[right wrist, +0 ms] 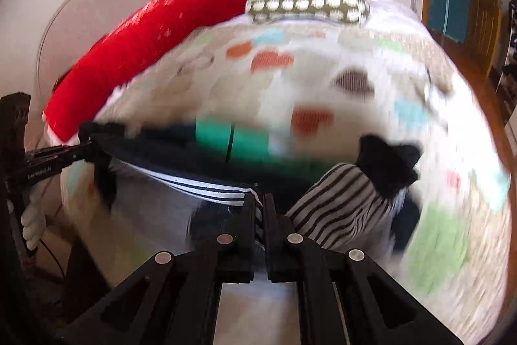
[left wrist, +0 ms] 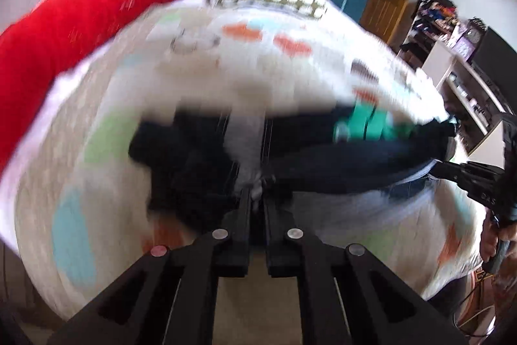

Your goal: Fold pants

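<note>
Early stage: left claw [left wrist: 257, 199] and right claw [right wrist: 258, 209] each pinch the dark pants [left wrist: 323, 164] above bed [left wrist: 226, 70], no fold visible yet

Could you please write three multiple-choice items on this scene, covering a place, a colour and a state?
1. Where does the spotted pillow lie?
A. on the floor
B. at the far end of the bed, beside the red bolster
C. on the shelf

2. What colour is the patch on the pants?
A. green
B. yellow
C. pink

3. How do the jaws of the right gripper stand?
A. wide open
B. out of view
C. closed on the pants' striped band

Answers: 1 B, the pillow sits at the bed's far edge next to the bolster. 2 A, a green block shows on the dark cloth. 3 C, striped fabric is pinched between the jaws.
</note>
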### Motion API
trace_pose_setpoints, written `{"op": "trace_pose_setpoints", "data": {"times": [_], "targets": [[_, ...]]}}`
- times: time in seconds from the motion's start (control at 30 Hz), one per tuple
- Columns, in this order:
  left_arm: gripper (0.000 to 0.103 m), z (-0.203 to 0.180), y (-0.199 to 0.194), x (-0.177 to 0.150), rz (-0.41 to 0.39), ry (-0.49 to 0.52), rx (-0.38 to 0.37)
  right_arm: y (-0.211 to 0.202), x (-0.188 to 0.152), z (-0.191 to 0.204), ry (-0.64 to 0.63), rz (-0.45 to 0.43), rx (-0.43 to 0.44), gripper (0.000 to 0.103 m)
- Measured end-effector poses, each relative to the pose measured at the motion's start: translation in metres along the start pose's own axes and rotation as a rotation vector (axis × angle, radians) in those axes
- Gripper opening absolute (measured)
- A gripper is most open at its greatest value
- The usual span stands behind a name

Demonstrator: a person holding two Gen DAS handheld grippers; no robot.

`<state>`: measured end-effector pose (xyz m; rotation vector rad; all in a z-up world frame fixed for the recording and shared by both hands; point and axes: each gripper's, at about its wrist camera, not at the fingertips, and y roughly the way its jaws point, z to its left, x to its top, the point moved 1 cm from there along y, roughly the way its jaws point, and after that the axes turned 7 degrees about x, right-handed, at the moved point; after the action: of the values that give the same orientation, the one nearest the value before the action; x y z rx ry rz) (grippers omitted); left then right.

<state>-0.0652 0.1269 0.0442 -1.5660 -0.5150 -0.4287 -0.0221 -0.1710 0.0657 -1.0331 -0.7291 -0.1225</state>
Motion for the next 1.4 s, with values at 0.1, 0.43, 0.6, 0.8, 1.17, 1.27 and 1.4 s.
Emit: {"op": "trace_pose_setpoints", "data": {"times": [0.1, 0.43, 0.6, 0.8, 1.17, 1.27, 1.4], "targets": [[0.006, 0.011, -0.001, -0.027, 0.061, -0.058, -0.020, 0.001, -0.038, 0.005, 0.022, 0.031, -0.030, 0.023], [0.039, 0.020, -0.029, 0.023, -0.093, -0.144, 0.007, -0.053, -0.074, -0.049, 0.281, -0.146, -0.064, 0.050], [0.039, 0.027, 0.040, 0.016, 0.052, -0.189, 0.157, -0.054, -0.063, -0.080, 0.412, -0.206, -0.089, 0.056], [0.039, 0.009, 0.037, 0.004, -0.015, -0.095, 0.238, -0.056, -0.031, -0.081, 0.357, -0.279, -0.128, 0.056], [0.047, 0.015, 0.039, 0.007, -0.004, -0.110, 0.224, -0.048, 0.031, -0.107, 0.297, -0.294, -0.129, 0.005], [0.047, 0.004, 0.039, 0.001, -0.036, -0.042, 0.286, -0.025, 0.013, -0.124, 0.353, -0.209, -0.155, 0.006], [0.049, 0.002, 0.040, 0.002, -0.031, -0.024, 0.292, -0.025, -0.017, -0.134, 0.445, -0.204, -0.152, 0.024]]}}
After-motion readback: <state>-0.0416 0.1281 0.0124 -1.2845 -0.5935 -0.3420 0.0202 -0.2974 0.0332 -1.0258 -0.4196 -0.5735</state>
